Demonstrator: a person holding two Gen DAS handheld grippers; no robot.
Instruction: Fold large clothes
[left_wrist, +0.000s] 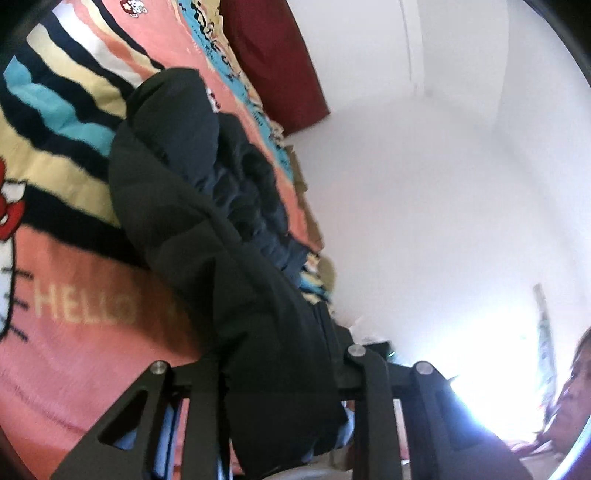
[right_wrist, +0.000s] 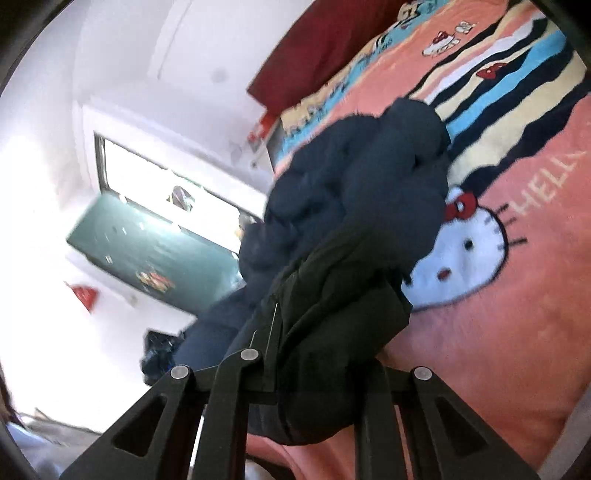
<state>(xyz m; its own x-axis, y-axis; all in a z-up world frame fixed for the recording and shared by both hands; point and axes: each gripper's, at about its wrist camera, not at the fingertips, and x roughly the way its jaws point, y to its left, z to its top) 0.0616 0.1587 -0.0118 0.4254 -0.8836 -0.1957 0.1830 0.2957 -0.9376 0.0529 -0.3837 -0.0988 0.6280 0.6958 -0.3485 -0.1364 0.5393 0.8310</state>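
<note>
Both grippers, left gripper (left_wrist: 280, 373) and right gripper (right_wrist: 314, 373), pinch the dark jacket (right_wrist: 354, 206)

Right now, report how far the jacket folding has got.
Done: both tongs, left and right, are shut on the dark puffer jacket. In hand: its near edge is raised off the pink blanket. Left: no neat fold shows; the jacket is bunched and needs laying flat.

White walls (left_wrist: 424, 184), blown out by daylight from a window (right_wrist: 155, 177) in the right wrist view. Bed covered with a pink cartoon-cat blanket (right_wrist: 498, 314), striped black, cream and blue. Dark red headboard (left_wrist: 273, 62) against the wall. Green panel (right_wrist: 147, 254) below the window.
</note>
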